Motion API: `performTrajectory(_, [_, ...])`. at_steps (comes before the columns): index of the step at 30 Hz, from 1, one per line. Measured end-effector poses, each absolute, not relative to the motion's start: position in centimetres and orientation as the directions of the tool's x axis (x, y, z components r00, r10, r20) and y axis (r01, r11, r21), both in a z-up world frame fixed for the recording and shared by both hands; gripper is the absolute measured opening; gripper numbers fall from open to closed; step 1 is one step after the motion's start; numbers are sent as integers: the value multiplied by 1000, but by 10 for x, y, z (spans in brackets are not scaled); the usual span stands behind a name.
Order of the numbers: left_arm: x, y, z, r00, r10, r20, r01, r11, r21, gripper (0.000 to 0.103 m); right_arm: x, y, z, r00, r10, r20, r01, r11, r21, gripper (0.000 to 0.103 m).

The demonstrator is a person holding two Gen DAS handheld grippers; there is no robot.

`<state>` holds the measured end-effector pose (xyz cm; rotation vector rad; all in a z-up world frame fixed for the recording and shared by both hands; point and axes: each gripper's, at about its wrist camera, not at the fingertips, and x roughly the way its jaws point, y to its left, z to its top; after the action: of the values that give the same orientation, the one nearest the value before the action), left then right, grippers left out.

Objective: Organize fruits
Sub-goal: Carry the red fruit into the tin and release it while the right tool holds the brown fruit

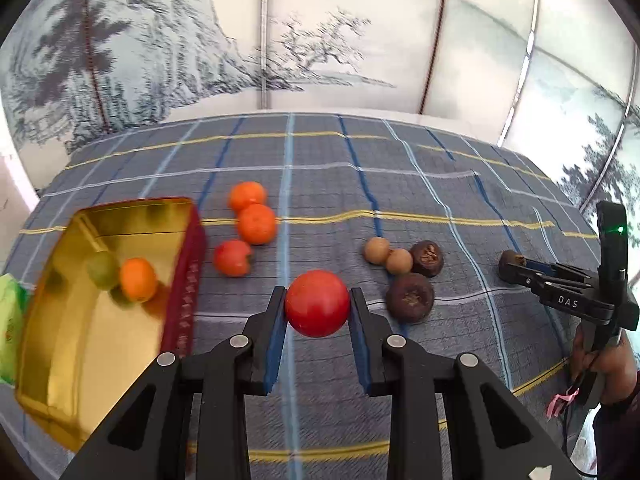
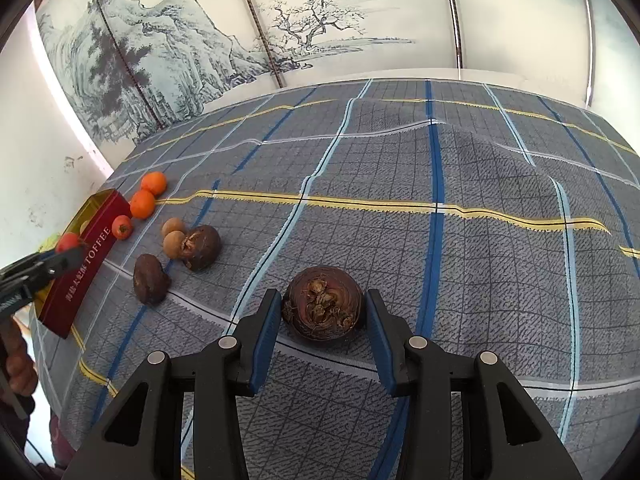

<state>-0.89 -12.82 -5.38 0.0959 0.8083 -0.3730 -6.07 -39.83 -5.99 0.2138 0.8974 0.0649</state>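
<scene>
Plaid-covered surface: oranges lie beside tin. Red fruit is clamped by left gripper; brown fruit is clamped by right gripper. Tin's inside is seen only from left wrist.

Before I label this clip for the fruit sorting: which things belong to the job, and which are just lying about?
Job:
- red fruit in left hand-held gripper
- dark brown fruit between right hand-held gripper pads
- oranges
- gold tin

Lying about:
- green packet
- plaid cloth

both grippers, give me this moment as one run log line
left gripper: shut on red fruit, lifted | right gripper: around dark brown fruit on the cloth | gold tin: holds some fruit
</scene>
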Motion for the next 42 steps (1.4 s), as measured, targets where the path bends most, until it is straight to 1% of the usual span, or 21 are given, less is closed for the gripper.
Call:
performTrajectory(10, [-24,-79,-37,712,-206,-672,278,960,0,26,-59,-391,-59,616,104,-781,33,987,157,44])
performTrajectory(14, [-25,-60,-35,751,-171,-638,251,967,36,26,-59,-390,-59,615,93,-783,32,989,143,44])
performTrajectory(17, [-23,-44,-36,772,-168,-613,239,970,35,26,-59,-389,-59,614,85,-785,32,991,132,44])
performTrajectory(23, [-9,0,-42,821,-113,-559,181,981,67,26,-60,-386,-59,613,79,-786,33,992,125,44])
performTrajectory(28, [11,35,-50,819,-88,-567,133,990,39,26,-60,-384,-59,611,67,-789,32,994,109,44])
performTrajectory(31, [20,45,-56,812,-69,-579,116,992,44,26,-60,-384,-58,611,65,-789,32,994,107,44])
performTrajectory(40, [22,47,-73,800,-100,-591,144,989,26,26,-60,-383,-59,609,57,-791,32,995,96,44])
performTrajectory(42, [20,48,-73,808,-116,-577,152,988,13,26,-59,-382,-60,609,55,-791,32,995,94,44])
